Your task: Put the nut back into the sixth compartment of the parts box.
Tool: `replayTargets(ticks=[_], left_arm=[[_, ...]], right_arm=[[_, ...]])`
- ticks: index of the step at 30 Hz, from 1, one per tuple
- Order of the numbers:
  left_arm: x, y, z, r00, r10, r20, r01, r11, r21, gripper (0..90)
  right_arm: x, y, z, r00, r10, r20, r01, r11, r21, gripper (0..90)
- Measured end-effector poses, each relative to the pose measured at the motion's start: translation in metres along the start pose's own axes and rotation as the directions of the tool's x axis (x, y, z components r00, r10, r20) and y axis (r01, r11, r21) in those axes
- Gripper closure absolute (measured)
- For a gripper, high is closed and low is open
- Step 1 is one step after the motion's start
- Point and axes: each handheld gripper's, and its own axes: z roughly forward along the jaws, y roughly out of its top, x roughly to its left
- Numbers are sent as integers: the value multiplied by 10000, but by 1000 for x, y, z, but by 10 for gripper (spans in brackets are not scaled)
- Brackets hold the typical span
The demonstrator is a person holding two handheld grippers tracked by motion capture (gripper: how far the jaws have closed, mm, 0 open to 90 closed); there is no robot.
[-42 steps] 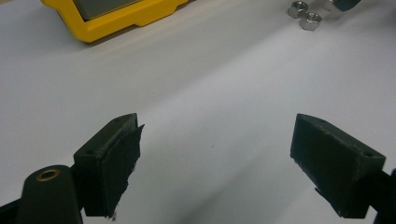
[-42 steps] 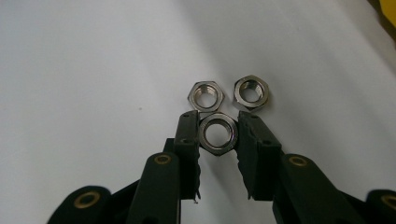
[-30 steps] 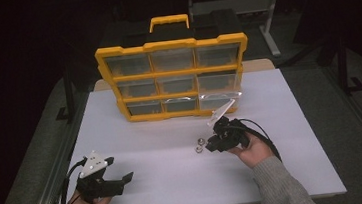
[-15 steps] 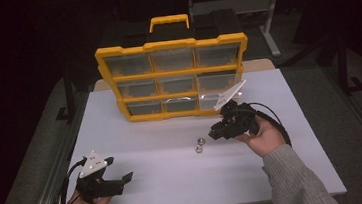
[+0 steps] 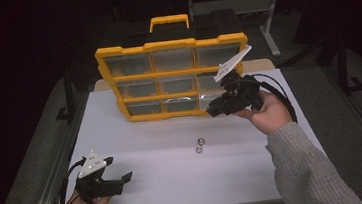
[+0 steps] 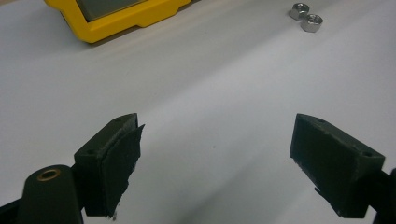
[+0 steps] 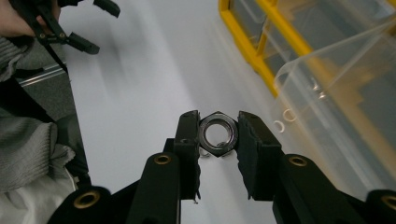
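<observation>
The right gripper (image 7: 218, 135) has its jaws clamped on a steel hex nut (image 7: 218, 134), pinched across two opposite flats with the bore facing the camera. That grip is narrow: only the thin edges of the nut meet the pads, so a small twist of the wrist could probably roll it out and drop it.

In the high view the right gripper (image 5: 218, 109) hangs above the worktop (image 5: 162, 184), just in front of the lower right corner of the yellow parts organizer (image 5: 174, 77), which stands upright. A clear plastic drawer (image 7: 345, 93) there looks pulled out, with what appear to be small rings or washers showing through its wall. I judge the nut is headed for that drawer. If the jaws part too early or off to the side, the nut likely lands on the worktop or bounces off the drawer rim. A knock against the drawer front could also shift the organizer.

Two more hex nuts (image 5: 199, 145) lie touching on the worktop, well clear of both grippers.

The left gripper (image 5: 112, 181) rests low near the front left edge, jaws wide apart and empty, so it cannot steady the organizer from there.
</observation>
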Motion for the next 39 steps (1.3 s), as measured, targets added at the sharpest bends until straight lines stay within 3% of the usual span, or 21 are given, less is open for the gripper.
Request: replayTargets(ticks=[10, 15, 25, 34, 39], left_arm=[[0, 0, 0, 10000, 85, 14, -85, 9999, 121, 155], [0, 0, 0, 10000, 66, 21, -66, 9999, 130, 155], [1, 0, 0, 10000, 64, 56, -64, 10000, 52, 155], [1, 0, 0, 10000, 39, 86, -39, 10000, 23, 155], [1, 0, 0, 10000, 45, 82, -45, 10000, 29, 155]], right_arm=[[-12, 23, -17, 9989, 22, 463, -17, 9999, -102, 690], [-23, 33, -22, 9980, 285, 566, -272, 9994, -228, 690], [-54, 31, -6, 9890, 1037, 1056, -1054, 9944, 100, 690], [-66, 24, 8, 9841, 1365, 1132, -1405, 9897, 277, 678], [-68, 23, 6, 9819, 1565, 1063, -1591, 9871, 161, 659]])
